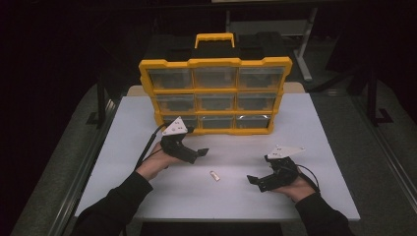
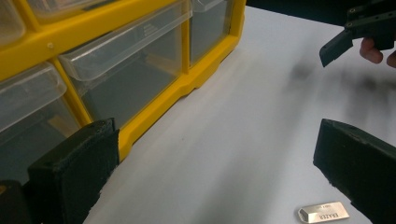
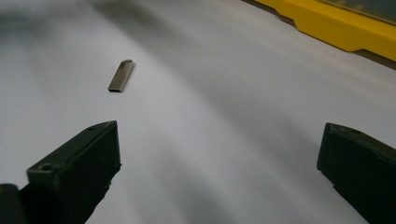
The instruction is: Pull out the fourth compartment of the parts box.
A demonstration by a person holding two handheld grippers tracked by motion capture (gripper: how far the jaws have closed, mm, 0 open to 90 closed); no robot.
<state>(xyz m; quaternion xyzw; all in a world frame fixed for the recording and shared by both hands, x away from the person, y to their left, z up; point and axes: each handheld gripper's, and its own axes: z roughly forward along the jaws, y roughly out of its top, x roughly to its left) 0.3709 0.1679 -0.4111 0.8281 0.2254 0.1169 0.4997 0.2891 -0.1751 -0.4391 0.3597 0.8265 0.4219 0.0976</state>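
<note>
Your left gripper [image 1: 200, 152] hovers over the white table [image 1: 314, 147], just in front of the yellow drawer cabinet [image 1: 215, 93], jaws spread wide and holding nothing. Your right gripper [image 1: 253, 180] sits low near the table's front right, jaws likewise wide apart and empty. The small metal USB stick [image 1: 214, 175] lies flat on the table between the two grippers, touching neither. In the left gripper view the stick [image 2: 323, 212] lies near the right jaw; in the right gripper view it [image 3: 121, 75] lies ahead, beyond the left jaw.
</note>
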